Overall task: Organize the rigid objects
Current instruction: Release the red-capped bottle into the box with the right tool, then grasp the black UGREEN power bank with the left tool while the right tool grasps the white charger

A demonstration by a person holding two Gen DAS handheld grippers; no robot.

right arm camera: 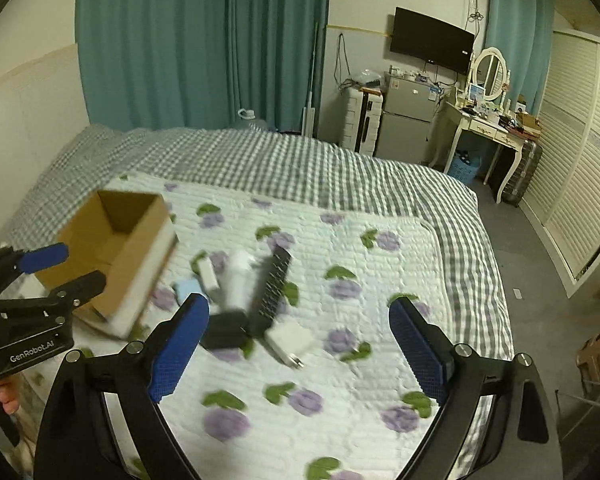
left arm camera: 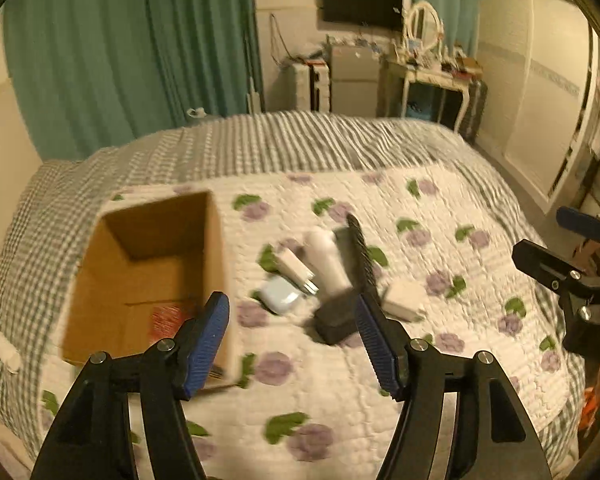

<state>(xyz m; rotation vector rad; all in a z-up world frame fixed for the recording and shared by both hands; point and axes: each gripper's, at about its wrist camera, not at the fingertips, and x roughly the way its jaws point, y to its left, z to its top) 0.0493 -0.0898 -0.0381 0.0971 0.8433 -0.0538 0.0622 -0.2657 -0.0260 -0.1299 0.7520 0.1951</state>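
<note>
Cardboard box (left arm camera: 148,280) is seen open-topped on the floral quilt (left arm camera: 440,364); beside it are clustered a remote (right arm camera: 272,288), white bottle (right arm camera: 238,280), chargers and a pale-blue case (left arm camera: 278,298). Left gripper (left arm camera: 292,344) and right gripper (right arm camera: 296,344) are spread apart, empty.

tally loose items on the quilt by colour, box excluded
White: 3 – bottle, charger, small plug adapter
Black: 2 – remote, black block
Light blue: 1 – case
Total: 6
</note>
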